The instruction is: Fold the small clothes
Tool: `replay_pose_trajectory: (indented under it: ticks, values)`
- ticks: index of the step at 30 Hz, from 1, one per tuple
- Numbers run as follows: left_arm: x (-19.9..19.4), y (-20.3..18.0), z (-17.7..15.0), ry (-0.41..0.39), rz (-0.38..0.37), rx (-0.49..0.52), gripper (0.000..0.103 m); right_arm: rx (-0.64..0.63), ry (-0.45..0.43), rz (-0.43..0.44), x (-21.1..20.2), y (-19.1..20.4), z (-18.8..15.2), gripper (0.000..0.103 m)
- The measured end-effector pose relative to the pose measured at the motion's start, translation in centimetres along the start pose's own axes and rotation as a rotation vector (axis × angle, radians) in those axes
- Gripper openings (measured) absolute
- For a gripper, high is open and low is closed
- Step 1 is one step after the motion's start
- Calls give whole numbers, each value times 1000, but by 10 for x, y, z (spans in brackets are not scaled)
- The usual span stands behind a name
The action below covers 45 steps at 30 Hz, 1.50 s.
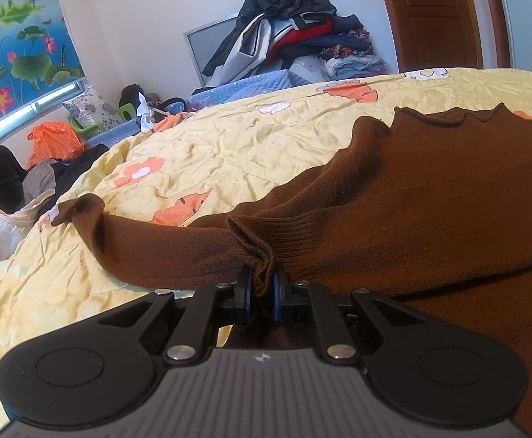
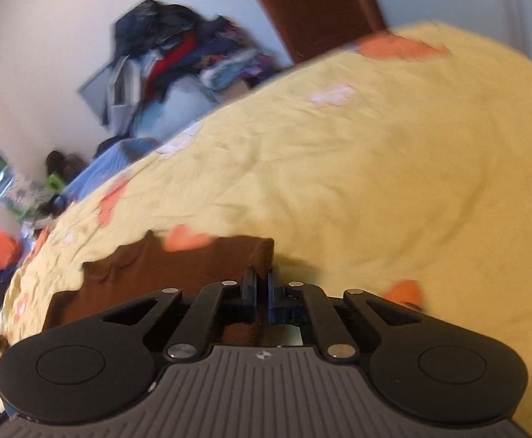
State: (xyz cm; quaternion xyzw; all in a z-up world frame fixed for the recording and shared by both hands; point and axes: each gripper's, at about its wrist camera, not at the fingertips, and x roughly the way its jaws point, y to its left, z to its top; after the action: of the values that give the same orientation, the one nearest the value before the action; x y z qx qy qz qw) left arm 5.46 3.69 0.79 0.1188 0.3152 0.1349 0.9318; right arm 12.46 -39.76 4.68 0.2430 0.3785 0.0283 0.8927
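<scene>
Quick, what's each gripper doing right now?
Left gripper: closed on the brown sweater's bunched ribbed edge.
Right gripper: closed on a corner of the sweater.

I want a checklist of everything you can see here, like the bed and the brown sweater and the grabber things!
Surface: yellow quilt with orange and white flowers, wrinkled.
Job's things: brown sweater lying on the quilt, one sleeve stretched to the left.
Clutter: clothes pile against the far wall; orange bag and dark clothes beside the bed.
Grippers: left gripper shut on a bunched ribbed edge of the sweater; right gripper shut on a corner of the sweater, view blurred.
Cables: nothing seen.
Surroundings: lotus picture blind on the window, wooden door, white walls.
</scene>
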Motion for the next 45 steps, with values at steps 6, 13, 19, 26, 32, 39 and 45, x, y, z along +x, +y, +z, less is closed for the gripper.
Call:
replay_pose_trajectory:
  ticks: [6,13,19,26,32,39,45]
  values:
    - [-1,-2,0,-4,9,16,11,-60,-54,-27,-9,7,-18,21]
    - [-44,-2,11,-120,-92,-88,84,-167,-154,84,-51,53,-40,57]
    - [0,-39,29,92,-284,-45,94,-340,-30,18,2,83,-69,68]
    - [1,21,19,34,-336,-180,97,-598,-66,-58,5,98,-94,87]
    - [30,154,34,-4,-163,-535,97,-541,-55,-67,7,93,-93,103]
    - [133,297,30,169,-117,-1011,97,-550,-54,-76,9,94,-94,103]
    - [180,344,-1,162,-187,-1338,96,-549,-54,-77,10,95,-93,103]
